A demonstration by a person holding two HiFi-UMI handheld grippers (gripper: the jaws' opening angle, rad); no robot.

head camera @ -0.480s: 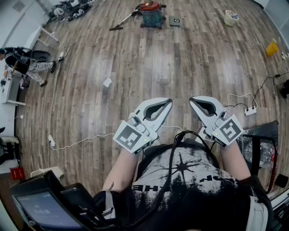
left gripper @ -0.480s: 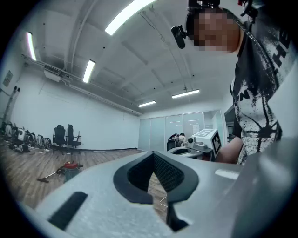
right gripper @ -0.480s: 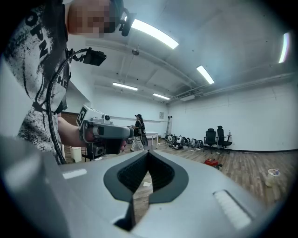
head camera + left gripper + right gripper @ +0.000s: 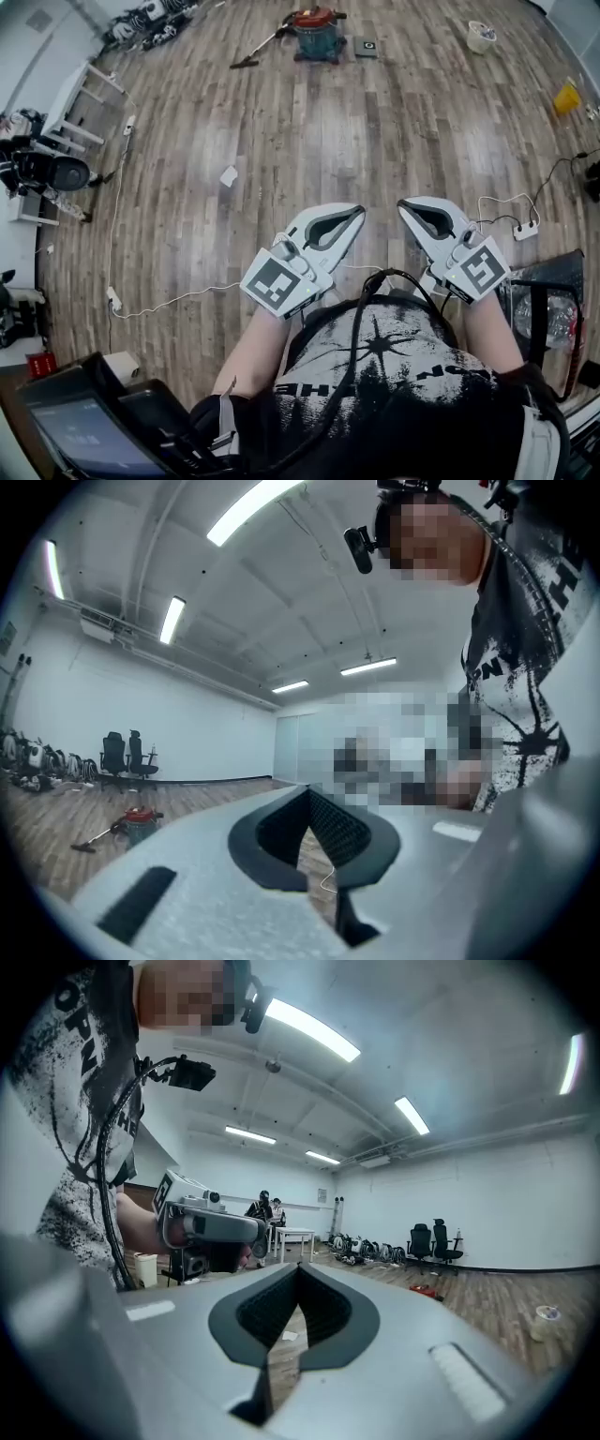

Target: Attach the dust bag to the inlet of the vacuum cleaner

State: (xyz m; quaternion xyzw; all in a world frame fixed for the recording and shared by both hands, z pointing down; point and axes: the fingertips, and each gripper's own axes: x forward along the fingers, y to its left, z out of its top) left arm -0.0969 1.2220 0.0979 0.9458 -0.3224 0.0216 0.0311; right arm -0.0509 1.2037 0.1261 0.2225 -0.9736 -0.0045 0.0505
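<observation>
**A:** How far along is the job?

**B:** Not begun, by my reading. The vacuum cleaner [image 4: 314, 28] stands by the far edge of the floor [image 4: 309, 131], well apart from the person. It's too small here to make out its inlet, and I see nothing fitted to it.

**A:** And the dust bag?

**B:** I can't pick it out for certain. A flat dark square [image 4: 366, 45] lies on the floor just beside the vacuum cleaner, on its right. That may be the bag, but I can't tell.

**A:** So what's left?

**B:** Everything, I'd say: cross the floor, take up the bag, press it onto the inlet.

**A:** And the 2 grippers?

**B:** The left gripper [image 4: 356, 213] and the right gripper [image 4: 403, 205] are held side by side in front of the chest. Both sit roughly level, tips pointing out over the floor and leaning a little toward each other. Each has its jaws pressed together with nothing between them, so neither carries anything.
</observation>
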